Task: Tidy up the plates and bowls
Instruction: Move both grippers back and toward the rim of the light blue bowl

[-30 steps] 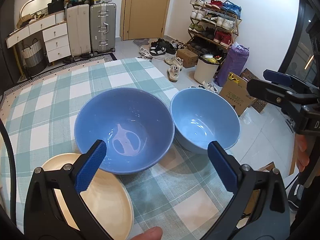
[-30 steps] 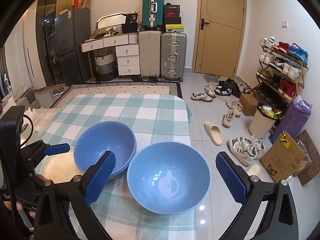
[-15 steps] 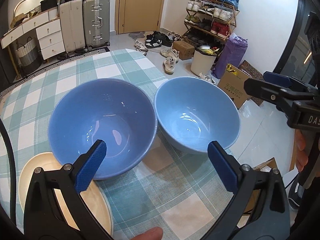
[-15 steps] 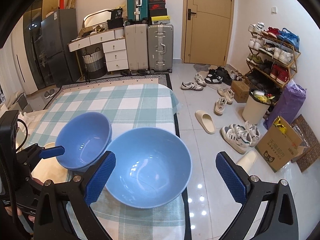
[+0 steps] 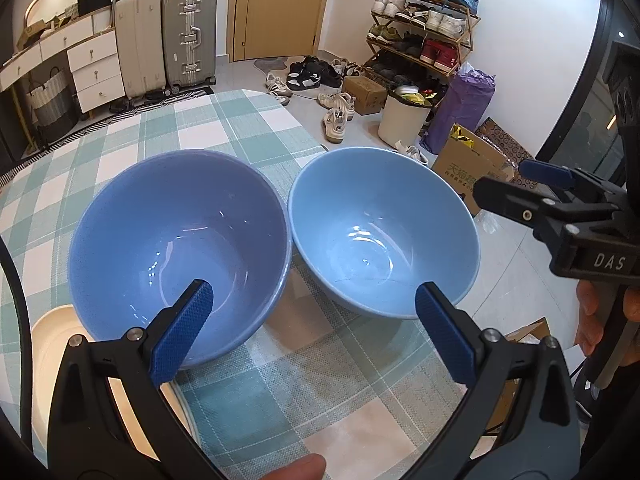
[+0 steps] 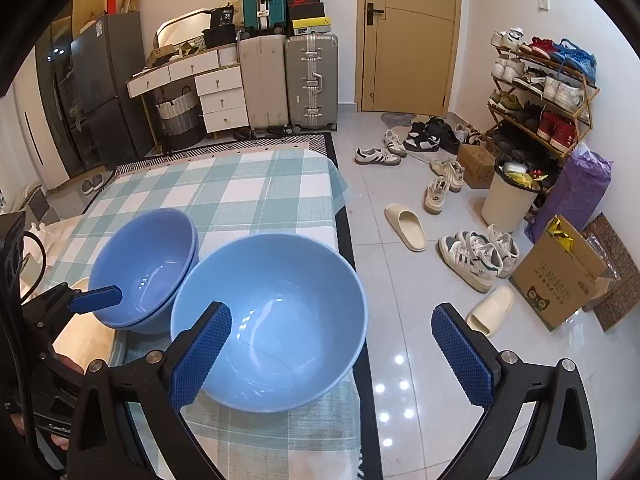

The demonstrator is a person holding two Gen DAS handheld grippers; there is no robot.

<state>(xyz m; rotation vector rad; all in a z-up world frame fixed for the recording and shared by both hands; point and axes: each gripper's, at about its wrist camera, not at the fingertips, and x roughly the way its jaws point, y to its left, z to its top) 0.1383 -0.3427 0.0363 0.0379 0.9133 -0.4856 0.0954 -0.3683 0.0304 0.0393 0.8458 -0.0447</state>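
2 blue bowls sit side by side on the table: the darker bowl at centre left of my left view, the lighter bowl at centre right, a cream plate lower left. My left gripper and right gripper are both spread wide, holding nothing. I judge I'm approaching to nest them; next I must close on one rim.

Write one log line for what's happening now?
left hand-held gripper: open | right hand-held gripper: open | darker blue bowl, lighter blue bowl: side by side
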